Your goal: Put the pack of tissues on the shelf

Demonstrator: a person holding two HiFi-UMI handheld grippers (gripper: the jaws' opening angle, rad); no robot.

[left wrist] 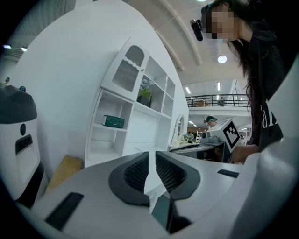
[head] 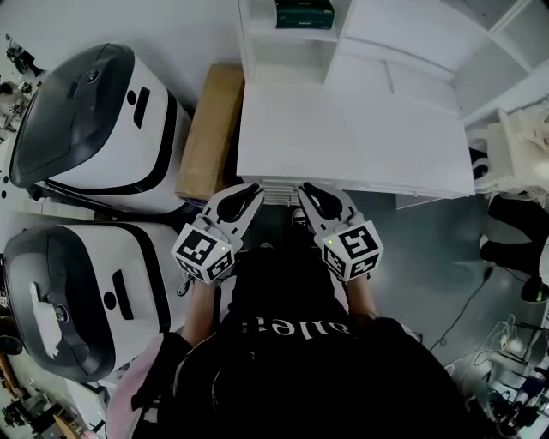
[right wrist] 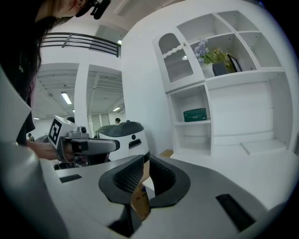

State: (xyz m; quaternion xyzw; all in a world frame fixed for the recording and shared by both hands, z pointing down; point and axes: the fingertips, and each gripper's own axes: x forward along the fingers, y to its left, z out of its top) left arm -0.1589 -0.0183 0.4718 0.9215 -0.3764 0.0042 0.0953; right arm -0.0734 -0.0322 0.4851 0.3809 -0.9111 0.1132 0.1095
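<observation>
A: Far left, you've got the first white machine [head: 94, 120] with its dark lid up by the wall. The second white machine [head: 77, 300] sits nearer your elbow.

B: Next along, a cardboard box [head: 212, 129] lies on the floor, squeezed between that first machine and the side of the white cabinet.

A: Now your left gripper [left wrist: 152, 156]. It's held level, jaws drawn together, just a thin slit between the pads with white surface showing through.

B: Your right gripper [right wrist: 145, 161] is close beside it, tipped slightly down, jaws closed too. A tan strip shows low in that slit, and you can't tell what it is.

A: Both sit just short of the front edge of the worktop [head: 360, 137]. That broad white slab lies between your jaws and the shelving behind it.

B: And the pack of tissues [head: 304, 13]? Green, lying flat on the shelf [head: 292, 35] in the left-hand open bay, well apart from both grippers.

A: Above that bay there's a compartment with a ribbed door, and to its right a pot of flowers [right wrist: 212, 56] in an upper bay.

B: Far right, over the grey floor, a cable [head: 470, 302] trails away from the cabinet's corner.
</observation>
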